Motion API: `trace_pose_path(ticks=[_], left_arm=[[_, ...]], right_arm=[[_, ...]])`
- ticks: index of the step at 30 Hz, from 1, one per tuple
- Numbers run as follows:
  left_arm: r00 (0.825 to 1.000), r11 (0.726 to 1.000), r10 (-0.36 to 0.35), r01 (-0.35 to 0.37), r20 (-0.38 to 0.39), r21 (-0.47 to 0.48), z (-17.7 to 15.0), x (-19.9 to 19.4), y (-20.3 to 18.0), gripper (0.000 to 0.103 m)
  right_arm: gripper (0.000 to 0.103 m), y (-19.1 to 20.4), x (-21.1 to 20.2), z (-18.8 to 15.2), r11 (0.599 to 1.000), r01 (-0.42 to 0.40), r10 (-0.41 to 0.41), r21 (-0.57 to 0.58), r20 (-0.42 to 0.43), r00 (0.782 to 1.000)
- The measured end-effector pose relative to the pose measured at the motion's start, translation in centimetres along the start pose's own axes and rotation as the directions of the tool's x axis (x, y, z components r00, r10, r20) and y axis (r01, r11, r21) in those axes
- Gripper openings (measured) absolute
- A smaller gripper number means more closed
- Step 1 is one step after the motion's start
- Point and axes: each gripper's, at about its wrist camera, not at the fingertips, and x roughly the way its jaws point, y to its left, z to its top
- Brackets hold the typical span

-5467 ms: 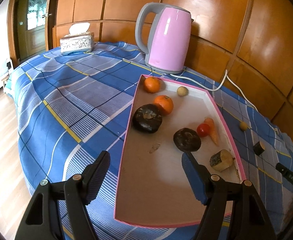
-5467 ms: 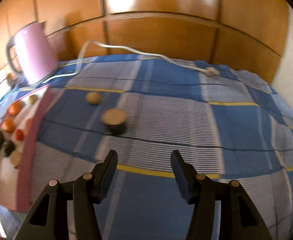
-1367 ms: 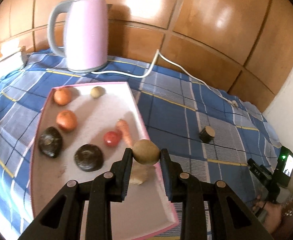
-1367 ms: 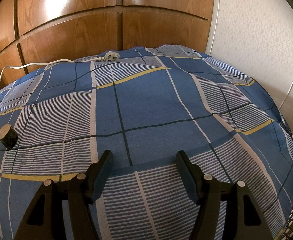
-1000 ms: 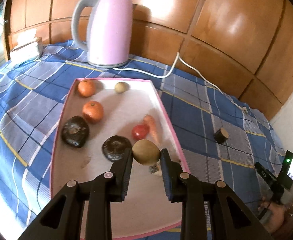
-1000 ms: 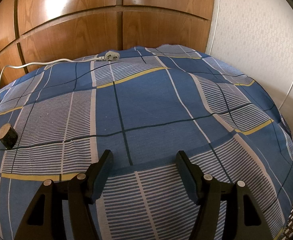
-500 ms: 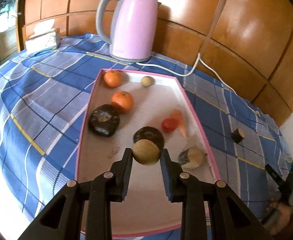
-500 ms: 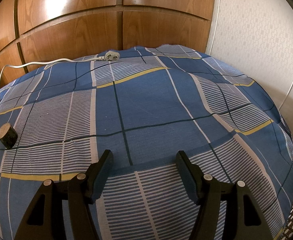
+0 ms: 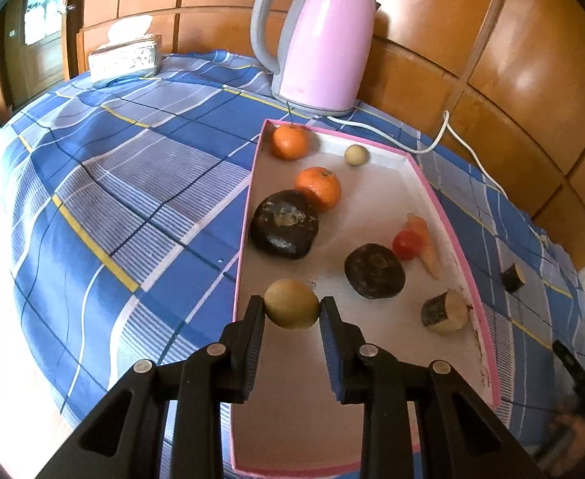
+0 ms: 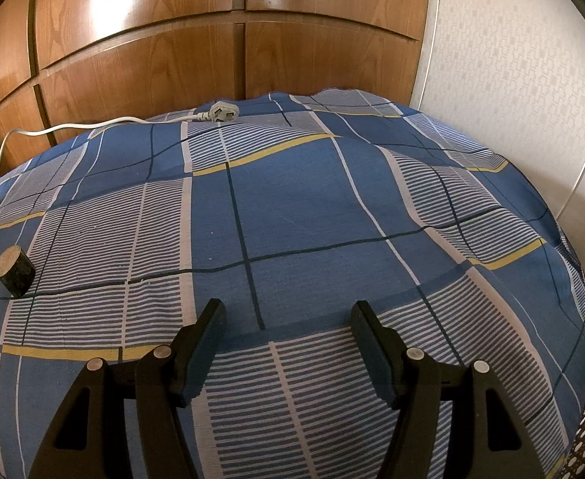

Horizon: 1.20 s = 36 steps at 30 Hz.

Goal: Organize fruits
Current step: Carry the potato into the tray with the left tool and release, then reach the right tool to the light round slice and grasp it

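Note:
My left gripper (image 9: 291, 308) is shut on a round tan fruit (image 9: 291, 303) and holds it above the near left part of the pink-rimmed tray (image 9: 458, 255). In the tray lie two oranges (image 9: 319, 186), a small pale fruit (image 9: 356, 155), two dark round fruits (image 9: 285, 223), a red tomato (image 9: 406, 244), a carrot (image 9: 426, 244) and a cut brown chunk (image 9: 444, 312). A dark cut chunk (image 9: 513, 277) lies on the cloth right of the tray; it also shows in the right wrist view (image 10: 14, 266). My right gripper (image 10: 288, 321) is open and empty above the blue cloth.
A pink kettle (image 9: 319, 44) stands behind the tray, its white cord (image 9: 444, 135) running right to a plug (image 10: 224, 112). A tissue box (image 9: 125, 59) sits at the far left. Wooden panels back the table; a white wall (image 10: 512, 64) is on the right.
My left gripper has swung left with the tan fruit, from over the tray's right edge to over its near left part. The right gripper has not moved.

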Motion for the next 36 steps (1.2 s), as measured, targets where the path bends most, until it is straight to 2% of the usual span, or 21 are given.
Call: trace_pose_path(ticks=[7, 12, 14, 26, 36], left_arm=[[1.0, 1.0, 0.01, -0.01, 0.011, 0.024, 0.9, 1.4, -1.0, 0.029], [0.999, 0.999, 0.031, -0.032, 0.024, 0.041, 1.1, 1.6, -1.4, 0.035], [0.998, 0.998, 0.047, -0.048, 0.033, 0.034, 1.0, 1.4, -1.4, 0.042], [0.997, 0.998, 0.045, -0.047, 0.066, 0.034, 0.5, -0.4, -1.7, 0.047], [0.997, 0.999, 0.043, -0.045, 0.066, 0.026, -0.1, -1.1, -1.6, 0.047]], right_arm=[[0.067, 0.0, 0.0, 0.0, 1.0, 0.0, 0.0, 0.0, 0.0, 1.0], [0.067, 0.0, 0.0, 0.0, 1.0, 0.001, -0.001, -0.001, 0.0, 1.0], [0.067, 0.1, 0.0, 0.0, 1.0, 0.0, 0.0, 0.0, 0.0, 1.0], [0.067, 0.0, 0.1, 0.0, 1.0, 0.002, -0.002, -0.003, -0.001, 1.0], [0.067, -0.1, 0.0, -0.1, 1.0, 0.006, -0.006, -0.009, -0.003, 1.0]])
